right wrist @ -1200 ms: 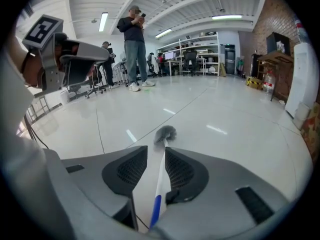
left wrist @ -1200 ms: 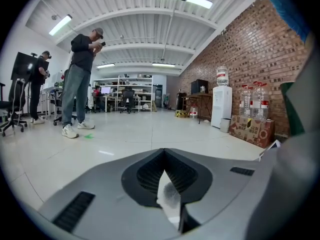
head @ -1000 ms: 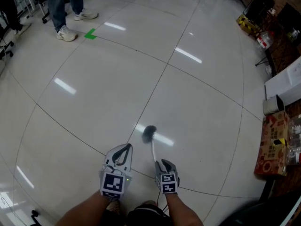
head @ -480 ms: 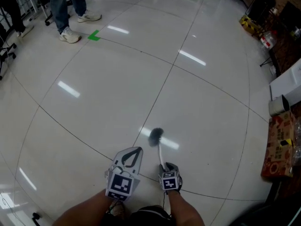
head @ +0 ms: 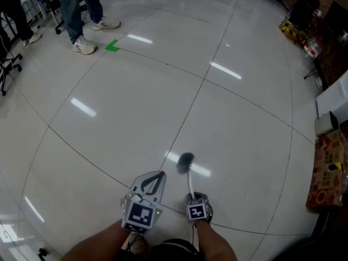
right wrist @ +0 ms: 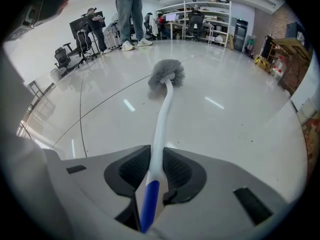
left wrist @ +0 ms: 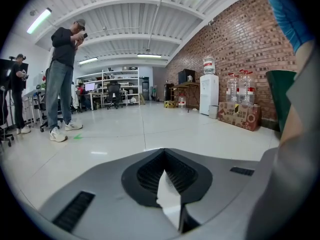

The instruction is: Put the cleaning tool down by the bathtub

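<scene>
The cleaning tool is a toilet brush with a grey bristle head [head: 186, 161] and a white handle [head: 191, 184] ending in a blue grip. In the right gripper view the brush head [right wrist: 166, 72] points forward over the floor, and the handle [right wrist: 161, 129] runs back between the jaws. My right gripper [head: 197, 196] is closing its jaws on that handle, and the pads press on its blue end [right wrist: 150, 204]. My left gripper [head: 156, 175] hangs beside it on the left, its tips together with nothing between them [left wrist: 164, 156]. No bathtub shows in any view.
Glossy white floor tiles spread ahead. A person in jeans stands at the far left [head: 81, 15] near a green tape mark [head: 112, 47]. Cardboard boxes [head: 325, 170] and a white cylinder [head: 326, 123] line the right edge. A water dispenser [left wrist: 208, 91] stands by the brick wall.
The brush and both grippers sit a little lower and further right in the head view. The green mark and the standing person have drifted down the frame. The brush stays in the right gripper.
</scene>
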Available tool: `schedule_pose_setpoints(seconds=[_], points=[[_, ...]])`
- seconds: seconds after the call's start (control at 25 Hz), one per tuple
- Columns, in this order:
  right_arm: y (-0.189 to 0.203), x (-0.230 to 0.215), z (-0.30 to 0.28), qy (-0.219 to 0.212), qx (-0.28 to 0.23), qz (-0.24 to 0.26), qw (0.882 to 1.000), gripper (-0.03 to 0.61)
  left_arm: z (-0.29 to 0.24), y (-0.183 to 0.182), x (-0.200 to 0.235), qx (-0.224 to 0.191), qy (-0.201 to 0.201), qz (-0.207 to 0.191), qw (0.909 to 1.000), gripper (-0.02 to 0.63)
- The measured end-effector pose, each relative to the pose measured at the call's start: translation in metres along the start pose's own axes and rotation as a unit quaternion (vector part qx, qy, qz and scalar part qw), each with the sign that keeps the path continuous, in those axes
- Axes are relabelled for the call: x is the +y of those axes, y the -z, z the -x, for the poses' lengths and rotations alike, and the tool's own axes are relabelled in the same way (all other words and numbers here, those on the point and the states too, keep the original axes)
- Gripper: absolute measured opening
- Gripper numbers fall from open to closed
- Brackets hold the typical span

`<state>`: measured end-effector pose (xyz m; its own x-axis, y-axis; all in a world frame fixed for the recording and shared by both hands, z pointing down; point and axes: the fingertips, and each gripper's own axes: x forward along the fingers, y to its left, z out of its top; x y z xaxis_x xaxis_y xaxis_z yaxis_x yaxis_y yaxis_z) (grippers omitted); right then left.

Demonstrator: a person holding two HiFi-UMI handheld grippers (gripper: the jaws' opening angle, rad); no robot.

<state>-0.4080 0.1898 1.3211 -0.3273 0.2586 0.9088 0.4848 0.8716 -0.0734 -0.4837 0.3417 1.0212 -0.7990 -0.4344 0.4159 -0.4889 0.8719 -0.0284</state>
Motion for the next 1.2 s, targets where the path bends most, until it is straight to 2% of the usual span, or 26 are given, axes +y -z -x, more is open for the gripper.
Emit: schedule_pose_setpoints(seconds=[0.28, 0.44, 0.6, 0.84, 1.0, 1.2], points=[[-0.003, -0.009, 0.003, -0.001, 0.004, -0.039, 0.999, 0.089, -0.005, -0.004, 0.006, -0.004, 0.001, -0.017, 0.9998, 0.005], [-0.023, -0.012, 0.019, -0.010, -0.025, -0.053, 0.998, 0.087, -0.005, -0.015, -0.001, -0.013, 0.012, -0.029, 0.9994, 0.005], [-0.049, -0.009, 0.075, -0.008, -0.042, -0.053, 0.998, 0.086, 0.013, -0.044, -0.011, -0.019, 0.015, -0.021, 0.9995, 0.005], [-0.084, -0.004, 0.191, -0.007, -0.045, -0.047, 0.998, 0.084, 0.074, -0.077, -0.039, 0.039, 0.013, 0.031, 0.9987, 0.005], [-0.112, 0.003, 0.267, -0.003, -0.057, -0.053, 0.997, 0.084, 0.112, -0.125, -0.048, 0.057, 0.012, 0.038, 0.9976, 0.005], [-0.144, 0.022, 0.370, -0.006, -0.083, -0.056, 0.995, 0.084, 0.160, -0.218, -0.052, 0.049, 0.011, 0.034, 0.9981, 0.005]])
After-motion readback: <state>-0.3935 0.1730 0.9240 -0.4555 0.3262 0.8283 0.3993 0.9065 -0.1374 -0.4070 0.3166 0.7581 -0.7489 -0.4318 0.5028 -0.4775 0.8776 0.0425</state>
